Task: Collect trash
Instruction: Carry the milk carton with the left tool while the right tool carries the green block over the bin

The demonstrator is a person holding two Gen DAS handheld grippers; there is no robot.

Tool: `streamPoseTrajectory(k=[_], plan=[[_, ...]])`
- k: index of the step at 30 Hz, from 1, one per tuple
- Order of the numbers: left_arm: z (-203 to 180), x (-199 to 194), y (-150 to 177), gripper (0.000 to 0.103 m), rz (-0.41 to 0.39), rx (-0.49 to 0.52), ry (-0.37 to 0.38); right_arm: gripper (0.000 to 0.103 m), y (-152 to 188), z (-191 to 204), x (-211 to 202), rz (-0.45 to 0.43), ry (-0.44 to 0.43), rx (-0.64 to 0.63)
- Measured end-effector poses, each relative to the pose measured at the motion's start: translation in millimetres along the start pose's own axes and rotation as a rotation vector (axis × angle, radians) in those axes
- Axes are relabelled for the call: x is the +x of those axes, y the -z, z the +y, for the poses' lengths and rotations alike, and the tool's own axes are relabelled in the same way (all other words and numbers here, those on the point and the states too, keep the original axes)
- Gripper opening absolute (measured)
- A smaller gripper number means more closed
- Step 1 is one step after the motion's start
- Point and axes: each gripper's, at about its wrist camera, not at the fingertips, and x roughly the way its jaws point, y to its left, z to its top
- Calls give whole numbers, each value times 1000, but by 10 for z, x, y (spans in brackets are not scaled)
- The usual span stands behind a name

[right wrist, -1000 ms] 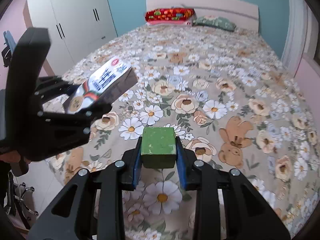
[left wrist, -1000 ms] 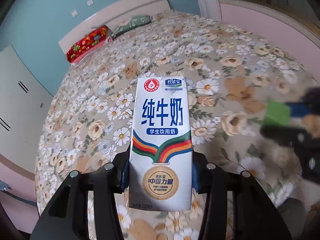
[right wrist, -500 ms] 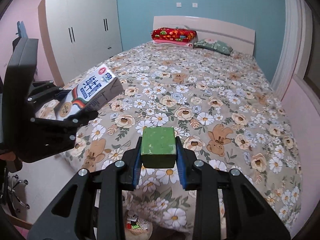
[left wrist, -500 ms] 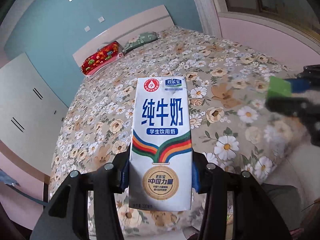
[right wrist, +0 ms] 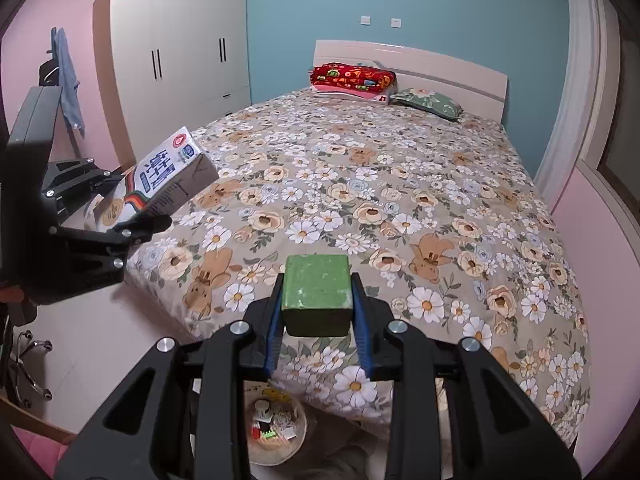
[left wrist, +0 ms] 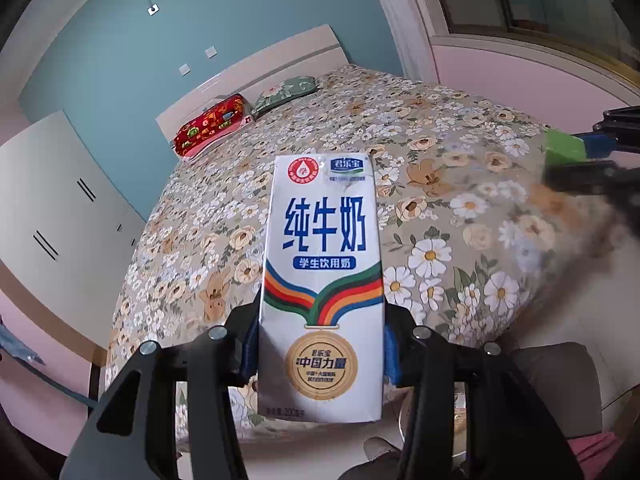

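Observation:
My left gripper (left wrist: 320,344) is shut on a white milk carton (left wrist: 322,280) with blue Chinese lettering, rainbow stripes and a gold medal print; the carton stands upright between the blue pads. From the right wrist view the same carton (right wrist: 160,176) tilts over the bed's left edge. The right gripper (right wrist: 318,312) is shut on a green block (right wrist: 317,292), which also shows at the far right of the left wrist view as the green block (left wrist: 562,148). Both grippers hang in the air past the foot of the bed. A small round bin (right wrist: 276,432) holding scraps sits on the floor below the right gripper.
A floral-covered bed (right wrist: 360,200) fills the room, with a red pillow (right wrist: 352,78) and a green pillow (right wrist: 428,102) at the headboard. A white wardrobe (right wrist: 180,64) stands left. A chair base (right wrist: 28,360) is at lower left. A shoe (left wrist: 380,448) shows on the floor.
Both grippers have pulled back and risen from over the bedspread to beyond the foot of the bed, each keeping its hold. The floor and the bin have come into view.

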Motion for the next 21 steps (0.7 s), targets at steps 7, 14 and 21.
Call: streamPoseTrajectory(k=[7,14,21], plan=[[-2,-83,362,49,15,-33,20,32,267,164,-50,14,-31,-12],[-85,84,753,49,69,-67,58,32,540,310,117,49,-78,-2],[-239,387,1112,49,146,-82,86,32,840,375,384,104,-118,26]])
